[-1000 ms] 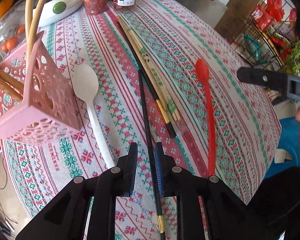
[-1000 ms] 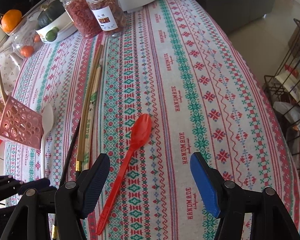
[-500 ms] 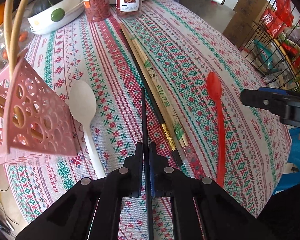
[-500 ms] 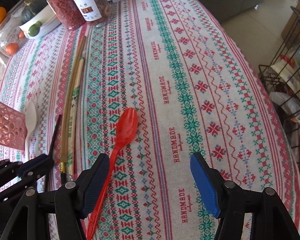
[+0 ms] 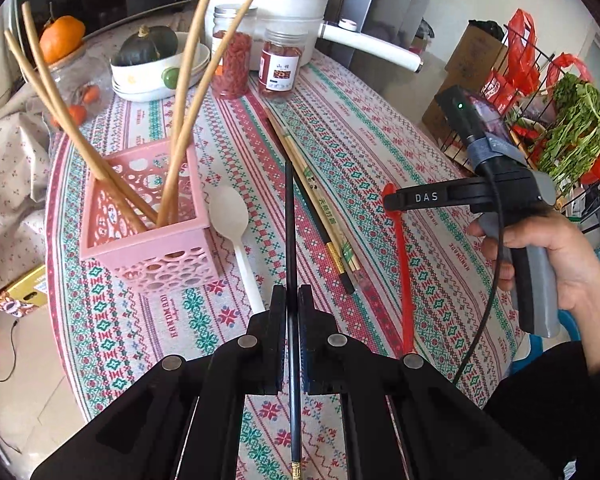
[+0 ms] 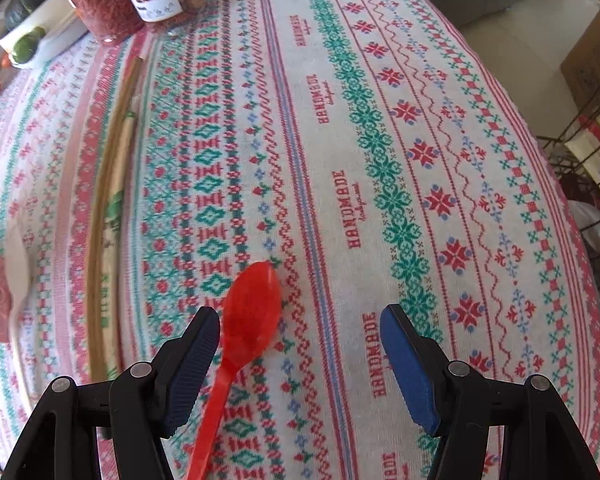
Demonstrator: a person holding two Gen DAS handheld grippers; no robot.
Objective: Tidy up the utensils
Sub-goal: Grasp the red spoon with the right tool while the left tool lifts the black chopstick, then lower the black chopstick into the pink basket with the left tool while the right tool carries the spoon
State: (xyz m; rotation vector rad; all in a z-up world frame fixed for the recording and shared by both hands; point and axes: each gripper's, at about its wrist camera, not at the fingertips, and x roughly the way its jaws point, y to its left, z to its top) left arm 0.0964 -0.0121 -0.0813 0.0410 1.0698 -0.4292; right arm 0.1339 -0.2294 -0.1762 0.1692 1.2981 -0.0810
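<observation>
Spanning both views: desk (image 6: 440, 128), its patterned cloth curving down to a rounded edge on the right; beyond that edge floor, a wire rack (image 5: 556, 120) and boxes.
Desk open room: a broad bare band of cloth lies right of the red spoon, running out to the desk edge.
Desk far side: crowded with a white pot (image 5: 276, 8), two jars (image 5: 278, 64) and a bowl (image 5: 156, 76) holding a squash.
Basket (image 5: 148, 220): pink, pierced, near the desk's left edge; four long chopsticks lean out of it at slants.
Right hand-held gripper (image 6: 300, 344): released, jaws wide; red spoon's bowl lies between them, close to the left pad, no pad pressing it. A person's hand (image 5: 556, 256) grips its handle, out past the desk's right edge in the left view.
Left hand-held gripper (image 5: 293, 316): clenched on the black chopstick, pads tight against its shaft.
Black chopstick (image 5: 289, 220): held in the left jaws, pointing away over the cloth, its gold-capped end toward the camera.
Loose chopsticks (image 5: 316, 200): a bundle lying on the cloth mid-desk, just right of the held one.
White spoon (image 5: 232, 220): flat on the cloth, bowl just beside the basket's right wall.
Red spoon (image 6: 252, 312): flat on the cloth, right of the bundle, handle toward the near edge.
</observation>
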